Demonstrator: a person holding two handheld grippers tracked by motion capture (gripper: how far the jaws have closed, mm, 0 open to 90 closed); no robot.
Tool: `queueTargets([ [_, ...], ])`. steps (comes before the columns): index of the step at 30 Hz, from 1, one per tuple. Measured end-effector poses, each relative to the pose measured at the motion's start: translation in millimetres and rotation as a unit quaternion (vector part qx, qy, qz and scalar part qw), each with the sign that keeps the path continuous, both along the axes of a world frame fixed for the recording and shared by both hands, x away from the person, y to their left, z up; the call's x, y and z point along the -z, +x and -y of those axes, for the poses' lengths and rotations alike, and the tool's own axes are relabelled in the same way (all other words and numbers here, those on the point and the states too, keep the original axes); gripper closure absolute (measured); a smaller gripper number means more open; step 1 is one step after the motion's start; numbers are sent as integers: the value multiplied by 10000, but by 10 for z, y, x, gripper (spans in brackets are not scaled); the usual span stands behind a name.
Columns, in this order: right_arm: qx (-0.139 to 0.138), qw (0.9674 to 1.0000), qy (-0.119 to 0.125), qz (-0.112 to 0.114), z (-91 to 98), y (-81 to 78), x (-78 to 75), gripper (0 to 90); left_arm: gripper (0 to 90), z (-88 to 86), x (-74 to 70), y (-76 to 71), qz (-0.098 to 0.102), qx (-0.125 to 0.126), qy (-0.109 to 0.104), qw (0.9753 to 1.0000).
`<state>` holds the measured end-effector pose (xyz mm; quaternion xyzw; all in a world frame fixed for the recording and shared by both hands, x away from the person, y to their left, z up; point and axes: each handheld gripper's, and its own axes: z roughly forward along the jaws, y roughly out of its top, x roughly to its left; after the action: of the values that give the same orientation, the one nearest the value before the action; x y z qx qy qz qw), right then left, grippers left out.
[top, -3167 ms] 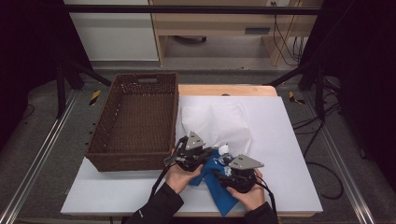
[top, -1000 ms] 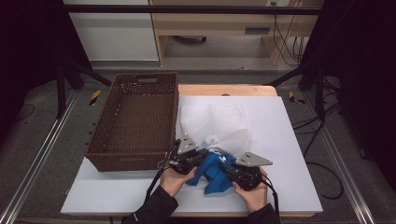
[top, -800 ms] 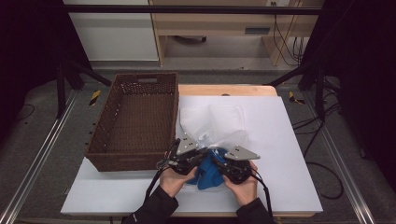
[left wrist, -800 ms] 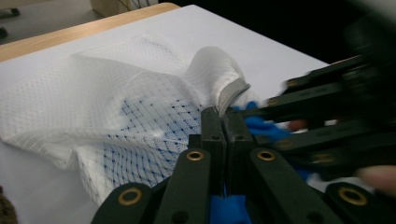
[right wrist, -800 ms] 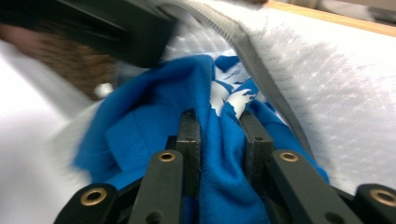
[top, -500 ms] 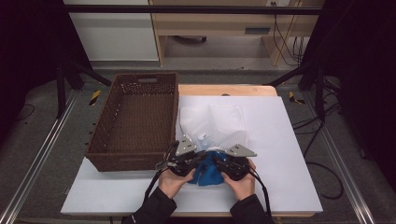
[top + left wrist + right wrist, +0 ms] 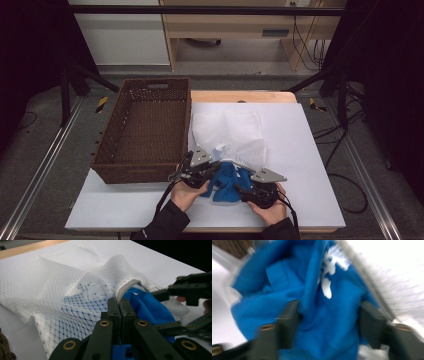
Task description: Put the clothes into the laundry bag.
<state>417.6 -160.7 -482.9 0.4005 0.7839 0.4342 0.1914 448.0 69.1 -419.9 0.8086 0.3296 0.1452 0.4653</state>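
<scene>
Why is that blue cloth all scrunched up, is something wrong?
Nothing looks broken or spilled. The blue cloth is bunched half inside the white mesh bag, whose rim the left gripper pinches. It only looks messy.

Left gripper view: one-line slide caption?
Left gripper pinches the white mesh bag's rim while blue cloth sits in its mouth.

white table (image 7: 310,165) carries wicker basket (image 7: 145,130), mesh bag (image 7: 230,132), blue cloth (image 7: 231,181).
</scene>
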Motion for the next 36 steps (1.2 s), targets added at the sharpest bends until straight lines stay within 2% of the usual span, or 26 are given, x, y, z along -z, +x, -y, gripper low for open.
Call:
queueTargets([
  [1, 0, 10000, -80, -41, -20, 21, 19, 541, 886, 2, 3, 2, -4, -2, -7, 10000],
  [3, 138, 9995, -229, -172, -58, 79, 62, 752, 886, 6, 6, -2, -6, -8, 2, 10000],
  [4, 198, 9995, -156, -193, -57, 93, 52, 812, 886, 6, 5, -5, -2, -6, -9, 10000],
  [6, 231, 9996, -138, -129, -63, 88, -3, 831, 886, 6, -5, -15, 17, 9, -57, 10000],
  [10, 13, 9994, 194, 287, -144, 62, -184, 831, 886, 5, -69, -44, 131, 107, -212, 9996],
  [11, 8, 9992, 231, 334, -168, 76, -213, 829, 887, 7, -94, -57, 182, 132, -255, 9994],
  [13, 46, 9987, 294, 405, -238, 120, -263, 824, 887, 11, -139, -77, 251, 115, -283, 9992],
  [14, 155, 9984, 300, 453, -292, 157, -275, 819, 887, 8, -153, -81, 268, 128, -306, 9991],
  [16, 347, 9982, 90, 480, -367, 270, -228, 804, 888, 2, -162, -84, 266, 148, -308, 9991],
  [18, 606, 9976, -54, 332, -401, 410, -120, 793, 887, -10, -156, -95, 256, 168, -317, 9990],
  [19, 682, 9969, -155, 351, -404, 456, -74, 787, 888, -18, -147, -102, 242, 183, -287, 9991],
  [20, 815, 9952, -399, 353, -420, 509, -12, 788, 888, -21, -135, -105, 222, 203, -265, 9992],
  [22, 871, 9943, -496, 369, -419, 553, 37, 784, 888, -25, -109, -105, 209, 200, -228, 9993],
  [25, 834, 9949, -445, 344, -389, 525, 3, 728, 887, -37, -77, -74, 149, 152, -236, 9995],
  [28, 593, 9977, -142, 285, -305, 403, -77, 630, 888, -46, -67, -47, 117, 133, -207, 9996],
  [32, 223, 9983, 345, 417, -147, 139, -222, 518, 888, -55, -50, -6, 78, 59, -179, 9998],
  [35, 104, 9982, 416, 426, -147, 62, -248, 444, 888, -47, -42, -1, 89, 35, -147, 9998],
  [36, 35, 9982, 424, 417, -200, 57, -236, 404, 888, -47, -43, -1, 88, 32, -145, 9999],
])
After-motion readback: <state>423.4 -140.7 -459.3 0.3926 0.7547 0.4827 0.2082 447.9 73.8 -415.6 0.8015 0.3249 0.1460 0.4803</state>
